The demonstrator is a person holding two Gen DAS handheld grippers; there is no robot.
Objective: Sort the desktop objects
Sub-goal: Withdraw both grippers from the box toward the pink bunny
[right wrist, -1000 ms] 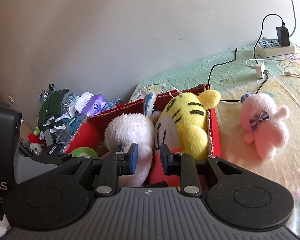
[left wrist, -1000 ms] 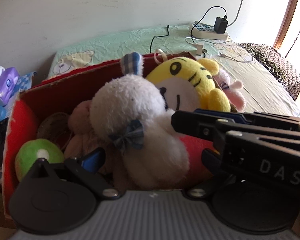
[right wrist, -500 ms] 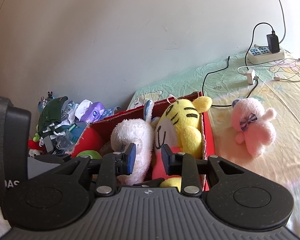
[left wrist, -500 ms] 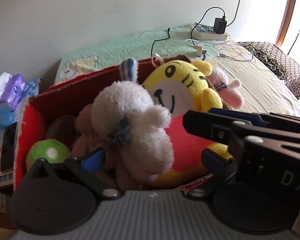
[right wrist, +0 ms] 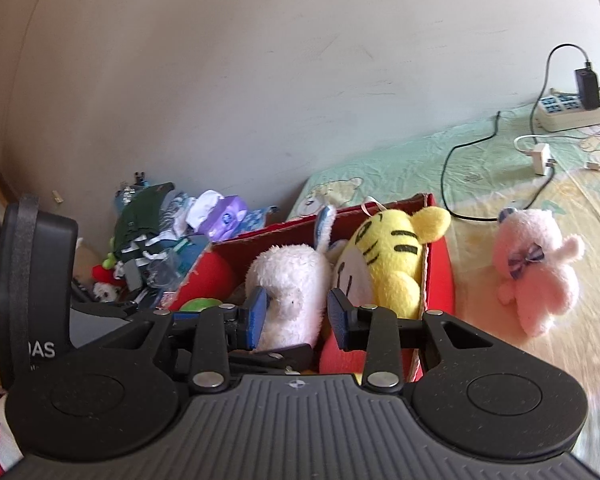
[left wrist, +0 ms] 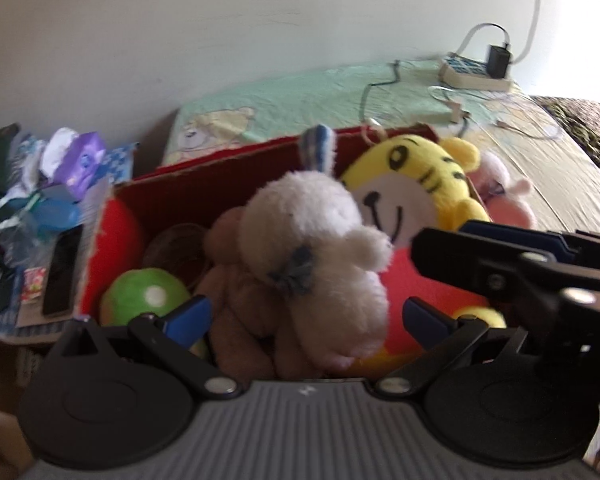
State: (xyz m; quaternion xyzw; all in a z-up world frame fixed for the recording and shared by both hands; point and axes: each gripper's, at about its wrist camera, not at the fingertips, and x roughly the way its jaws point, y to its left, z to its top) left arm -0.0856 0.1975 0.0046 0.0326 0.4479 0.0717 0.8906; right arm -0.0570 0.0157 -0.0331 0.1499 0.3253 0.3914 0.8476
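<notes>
A red cardboard box point(left wrist: 220, 160) holds a white plush point(left wrist: 312, 240), a yellow tiger plush point(left wrist: 412, 172), a brown plush point(left wrist: 236, 280) and a green ball point(left wrist: 140, 292). My left gripper point(left wrist: 306, 318) hovers at the box's near edge, open wide, with the white plush beyond its fingers and not pinched. Its black body point(right wrist: 36, 280) shows at the left of the right wrist view. My right gripper point(right wrist: 298, 316) is open and empty, above the near side of the box point(right wrist: 440, 264). A pink plush bear point(right wrist: 536, 264) lies on the sheet, right of the box.
A power strip with a charger point(right wrist: 572, 114) and loose cables point(right wrist: 460, 184) lie at the far end of the bed sheet point(right wrist: 400, 164). A pile of clothes and packets point(right wrist: 160, 232) sits left of the box, against the wall. A dark phone point(left wrist: 60, 272) lies there too.
Both grippers have drawn back from the box, so the toys look smaller. The white plush has tipped over and rests on the other toys.
</notes>
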